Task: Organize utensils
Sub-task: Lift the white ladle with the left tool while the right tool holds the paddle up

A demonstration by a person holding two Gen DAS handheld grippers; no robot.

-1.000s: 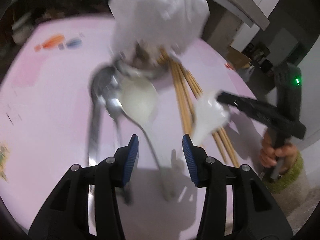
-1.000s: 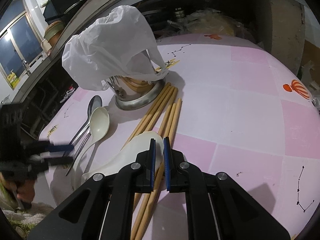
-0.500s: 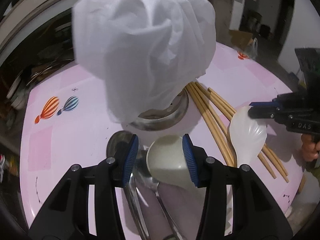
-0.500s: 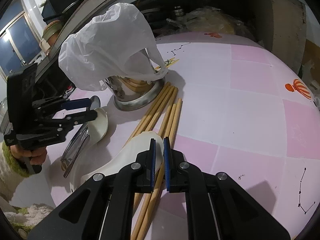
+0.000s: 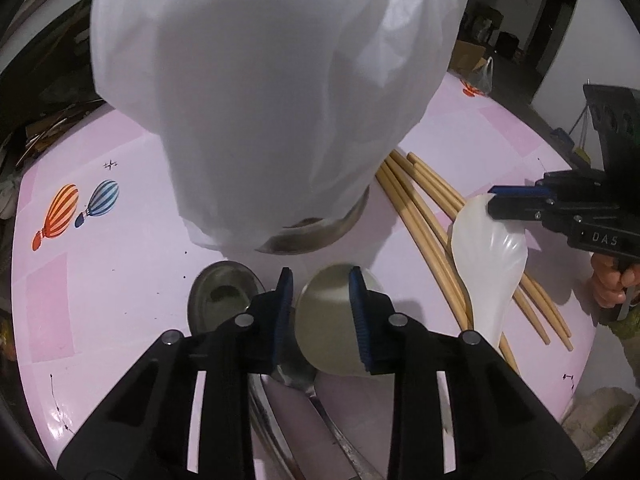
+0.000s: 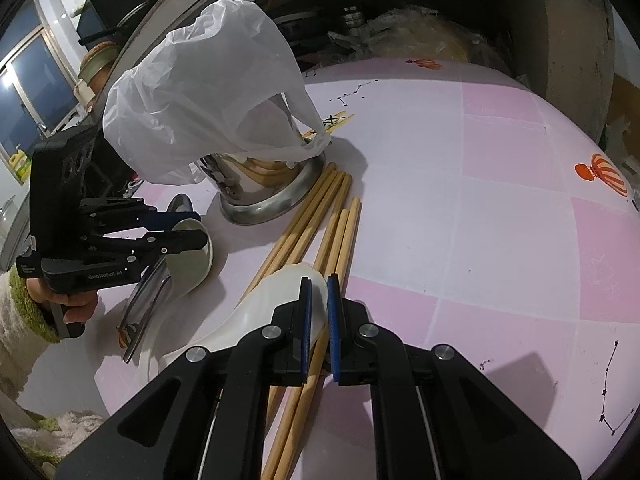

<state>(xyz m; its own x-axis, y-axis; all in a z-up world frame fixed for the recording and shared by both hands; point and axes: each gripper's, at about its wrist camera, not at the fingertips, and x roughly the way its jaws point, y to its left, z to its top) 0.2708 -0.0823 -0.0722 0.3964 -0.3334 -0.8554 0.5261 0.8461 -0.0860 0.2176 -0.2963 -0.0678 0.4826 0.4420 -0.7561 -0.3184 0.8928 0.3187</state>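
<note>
Cream spoon (image 5: 334,322): lay on the table (image 5: 120,264), bowl toward the holder, between the left tool's pads; it looked lifted at the bowl end in the right wrist view (image 6: 192,258), though contact with the pads could not be confirmed.
Metal spoons (image 5: 222,300): lay just beside the cream spoon on its left, handles running back under the left tool.
White ladle-spoon (image 6: 276,300): lay across the chopsticks, its bowl at the right tool's pads.
Chopsticks (image 6: 320,216): a loose wooden bundle flat on the table, tips touching the holder's base.
Steel holder (image 6: 268,188): stood upright near the table's middle, with more wooden sticks showing inside through its cut-outs.
Plastic bag (image 6: 200,96): white, draped over the holder's top, hiding what stuck out of it.
Left tool (image 5: 322,284): jaws had just been closing, with a gap still between them, the cream spoon's bowl in that gap.
Right tool (image 6: 317,292): jaws nearly together, pinching the rim of the white ladle-spoon's bowl.
Hands: a hand in a green-edged knit sleeve (image 6: 24,320) gripped the left tool's handle.
Table: pink and white squares with balloon prints.
</note>
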